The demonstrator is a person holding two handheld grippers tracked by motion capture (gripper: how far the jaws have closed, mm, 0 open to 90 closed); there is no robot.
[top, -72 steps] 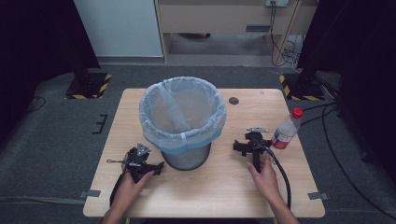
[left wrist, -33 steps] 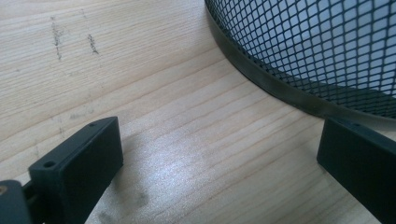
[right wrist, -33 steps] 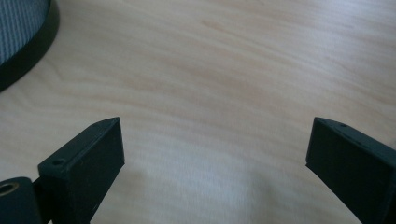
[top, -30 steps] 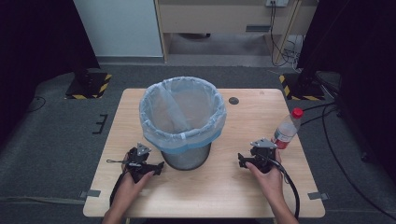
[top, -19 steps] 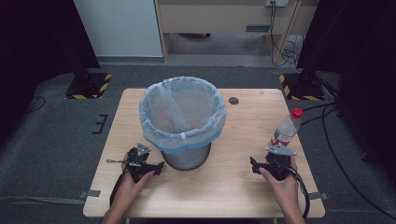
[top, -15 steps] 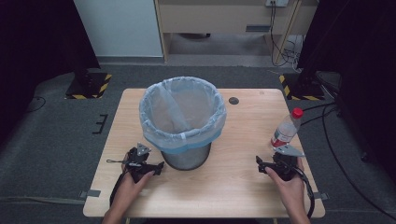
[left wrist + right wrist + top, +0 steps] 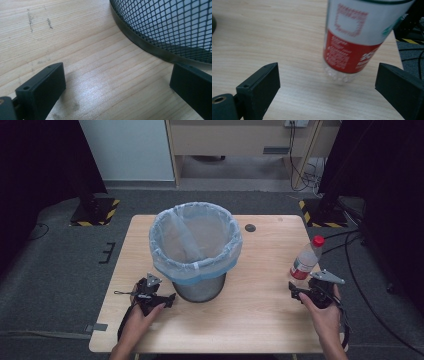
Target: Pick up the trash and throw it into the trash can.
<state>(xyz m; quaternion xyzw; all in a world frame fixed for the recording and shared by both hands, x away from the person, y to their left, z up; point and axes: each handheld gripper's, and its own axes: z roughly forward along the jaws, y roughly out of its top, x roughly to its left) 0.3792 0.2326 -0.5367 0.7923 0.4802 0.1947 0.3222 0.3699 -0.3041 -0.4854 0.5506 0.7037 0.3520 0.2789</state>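
A black mesh bin (image 7: pixel 200 287) lined with a pale blue bag (image 7: pixel 195 240) stands mid-table. A clear bottle (image 7: pixel 304 262) with a red cap and a red label is upright near the right edge. My left gripper (image 7: pixel 169 298) rests open on the wood, jaws toward the bin's base (image 7: pixel 160 50), nothing between them (image 7: pixel 117 82). My right gripper (image 7: pixel 295 291) sits just in front of the bottle (image 7: pixel 354 47). Its jaws (image 7: pixel 329 85) have just been closing a little but stand wide, the bottle just ahead of them, untouched.
A small dark round disc (image 7: pixel 250 227) lies on the wooden table (image 7: pixel 250 320) behind the bin. Cables (image 7: pixel 360 285) trail over the grey floor at the right. Yellow-black striped stand feet (image 7: pixel 95 212) flank the table's far corners.
My right gripper has slid rightward and toward the near edge, from beside the bin to just in front of the bottle. The left gripper has stayed put.
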